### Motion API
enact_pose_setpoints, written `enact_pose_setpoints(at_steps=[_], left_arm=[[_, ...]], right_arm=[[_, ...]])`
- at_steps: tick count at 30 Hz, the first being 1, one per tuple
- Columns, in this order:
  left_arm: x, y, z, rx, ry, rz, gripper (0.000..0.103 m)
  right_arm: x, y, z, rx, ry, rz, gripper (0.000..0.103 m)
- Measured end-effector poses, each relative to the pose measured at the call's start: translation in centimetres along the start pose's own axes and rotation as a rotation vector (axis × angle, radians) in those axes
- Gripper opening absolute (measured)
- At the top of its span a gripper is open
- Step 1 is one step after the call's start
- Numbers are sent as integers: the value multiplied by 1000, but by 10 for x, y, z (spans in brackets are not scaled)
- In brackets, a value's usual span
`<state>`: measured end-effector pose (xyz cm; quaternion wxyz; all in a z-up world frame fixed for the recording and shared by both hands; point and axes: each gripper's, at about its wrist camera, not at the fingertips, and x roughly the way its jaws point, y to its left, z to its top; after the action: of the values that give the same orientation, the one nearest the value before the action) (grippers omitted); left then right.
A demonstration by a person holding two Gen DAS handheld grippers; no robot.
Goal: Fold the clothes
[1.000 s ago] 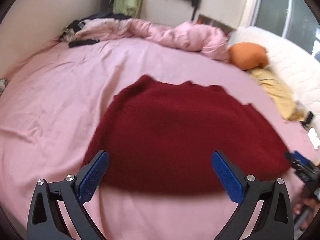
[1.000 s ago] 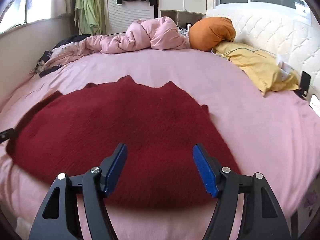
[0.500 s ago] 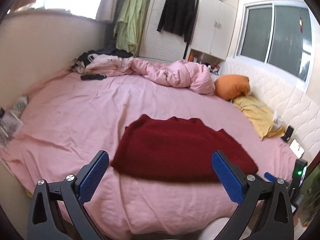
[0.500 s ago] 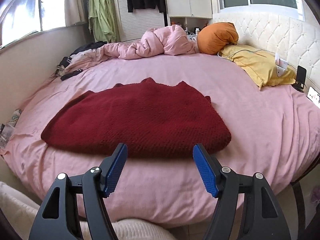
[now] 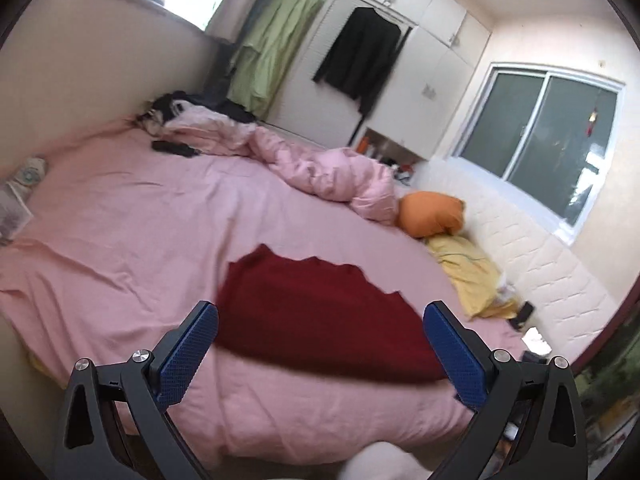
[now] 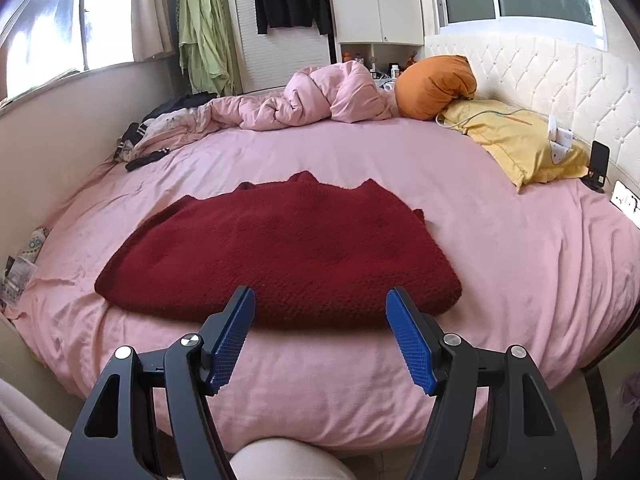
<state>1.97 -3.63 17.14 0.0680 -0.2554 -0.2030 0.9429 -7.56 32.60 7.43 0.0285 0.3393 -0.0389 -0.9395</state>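
A dark red knitted sweater point(image 6: 288, 248) lies folded flat near the front edge of the pink bed point(image 6: 500, 240). It also shows in the left wrist view point(image 5: 320, 320), on the bed point(image 5: 132, 240). My right gripper point(image 6: 320, 336) is open and empty, held off the bed's front edge, short of the sweater's near hem. My left gripper point(image 5: 320, 352) is open and empty, also back from the bed, with the sweater seen between its blue pads.
A crumpled pink duvet point(image 6: 304, 100), an orange pillow point(image 6: 436, 84) and a yellow pillow point(image 6: 516, 140) lie at the far side. A white padded headboard point(image 6: 560, 80) is on the right. Dark clothes point(image 6: 160, 120) sit at the far left by the wall.
Both grippers have pulled back and up from the sweater, past the bed's front edge. The sweater now lies still and looks smaller. The left view has tilted.
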Motion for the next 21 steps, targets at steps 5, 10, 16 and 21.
enact_pose_setpoints(at_steps=[5, 10, 16, 21], left_arm=[[37, 4, -9, -38, 82, -35, 103], [75, 3, -13, 4, 150, -38, 103], [113, 15, 2, 117, 181, 11, 103], [175, 21, 8, 204, 257, 13, 103]], right_arm=[[5, 2, 5, -53, 16, -21, 69], [10, -8, 19, -77, 34, -46, 69], [35, -28, 46, -141, 87, -51, 69], [73, -42, 61, -173, 153, -50, 69]])
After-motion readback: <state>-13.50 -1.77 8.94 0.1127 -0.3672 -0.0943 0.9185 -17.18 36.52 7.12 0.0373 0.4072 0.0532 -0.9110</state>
